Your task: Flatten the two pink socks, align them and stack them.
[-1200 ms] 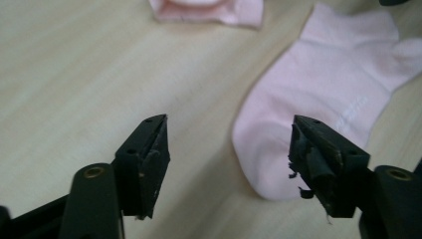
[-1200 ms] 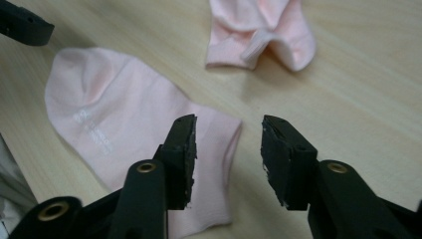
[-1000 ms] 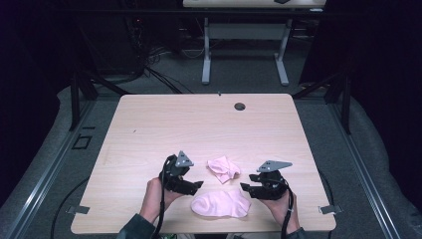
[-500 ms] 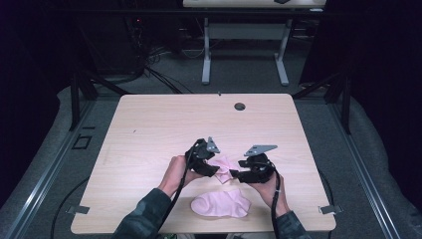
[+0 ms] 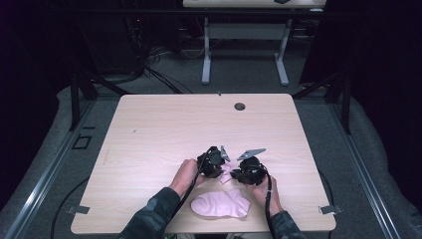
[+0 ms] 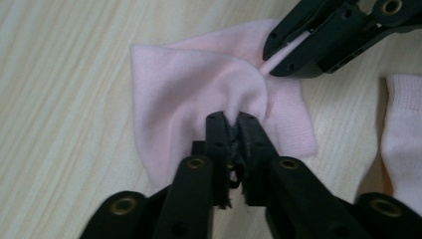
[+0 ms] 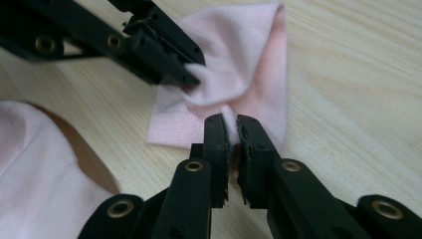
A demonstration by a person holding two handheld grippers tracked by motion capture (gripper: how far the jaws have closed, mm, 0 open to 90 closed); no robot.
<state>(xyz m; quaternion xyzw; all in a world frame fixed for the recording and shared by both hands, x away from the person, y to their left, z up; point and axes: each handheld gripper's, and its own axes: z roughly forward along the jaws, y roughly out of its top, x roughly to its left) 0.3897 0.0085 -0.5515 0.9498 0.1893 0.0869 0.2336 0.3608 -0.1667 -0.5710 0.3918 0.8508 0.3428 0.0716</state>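
Bench (image 5: 149, 149) of pale wood, grey floor (image 5: 45, 164), dark room.
Left gripper (image 6: 233, 122) and right gripper (image 7: 233, 124) fingers have just closed, each pinching the small pink cloth (image 6: 189, 89).

1. The high view looks forward and down from above the person's side, far enough to take in the whole counter (image 5: 149, 129).
2. The left gripper view rides low, close over the counter, looking along its own jaws.
3. The right gripper view sits equally close.
4. All three share the small pink cloth (image 6: 199, 84), and each gripper view catches the other hand-held gripper.
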